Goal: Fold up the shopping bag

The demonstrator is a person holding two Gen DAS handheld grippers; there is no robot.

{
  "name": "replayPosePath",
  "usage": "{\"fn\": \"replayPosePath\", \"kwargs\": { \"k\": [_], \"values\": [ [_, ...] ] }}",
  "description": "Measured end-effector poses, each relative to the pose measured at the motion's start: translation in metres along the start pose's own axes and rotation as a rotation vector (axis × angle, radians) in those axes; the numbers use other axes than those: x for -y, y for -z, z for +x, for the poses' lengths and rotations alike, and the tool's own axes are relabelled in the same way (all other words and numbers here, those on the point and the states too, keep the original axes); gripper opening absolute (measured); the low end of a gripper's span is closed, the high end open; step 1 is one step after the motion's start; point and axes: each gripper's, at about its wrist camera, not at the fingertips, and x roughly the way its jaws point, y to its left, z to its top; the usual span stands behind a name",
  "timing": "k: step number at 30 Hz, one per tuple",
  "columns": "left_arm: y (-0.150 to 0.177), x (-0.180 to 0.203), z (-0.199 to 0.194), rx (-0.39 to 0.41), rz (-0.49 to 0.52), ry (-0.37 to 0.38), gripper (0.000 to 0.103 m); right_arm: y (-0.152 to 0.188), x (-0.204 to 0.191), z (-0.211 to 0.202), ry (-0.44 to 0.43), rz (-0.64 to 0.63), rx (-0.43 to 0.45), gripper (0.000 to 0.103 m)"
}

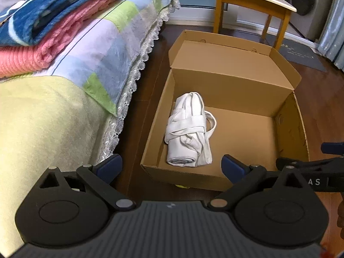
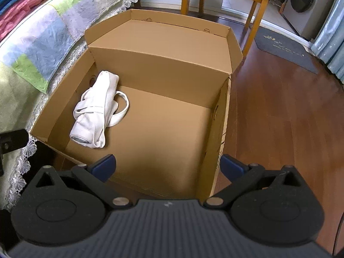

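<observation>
Standing on a dark wooden floor (image 2: 279, 118) beside a bed (image 1: 53, 111), an open cardboard box (image 2: 221, 133) holds the white shopping bag (image 1: 189, 129), rolled and strap-wrapped; left gripper (image 1: 172, 167) and right gripper (image 2: 167, 165) both spread wide, empty.

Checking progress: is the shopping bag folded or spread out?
Folded: the bag lies rolled up, handles wrapped around it, inside the box.

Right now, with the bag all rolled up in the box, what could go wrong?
1. The white rolled shopping bag is bound only by its own straps, and one handle loop sticks out loose; it may unroll if lifted by that loop.
2. The cardboard box has its lid flap standing up; open left tongs or right tongs could bump it or the box walls when reaching in.
</observation>
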Motion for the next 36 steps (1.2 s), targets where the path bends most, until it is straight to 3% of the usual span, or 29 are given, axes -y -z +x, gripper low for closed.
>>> {"fn": "replayPosePath", "kwargs": {
  "k": [36],
  "values": [
    [0.0031,0.0074,0.0022,-0.019,0.024,-0.018,0.1,0.0048,-0.01,-0.0003,-0.044,-0.025,-0.025,0.102]
  ]
}}
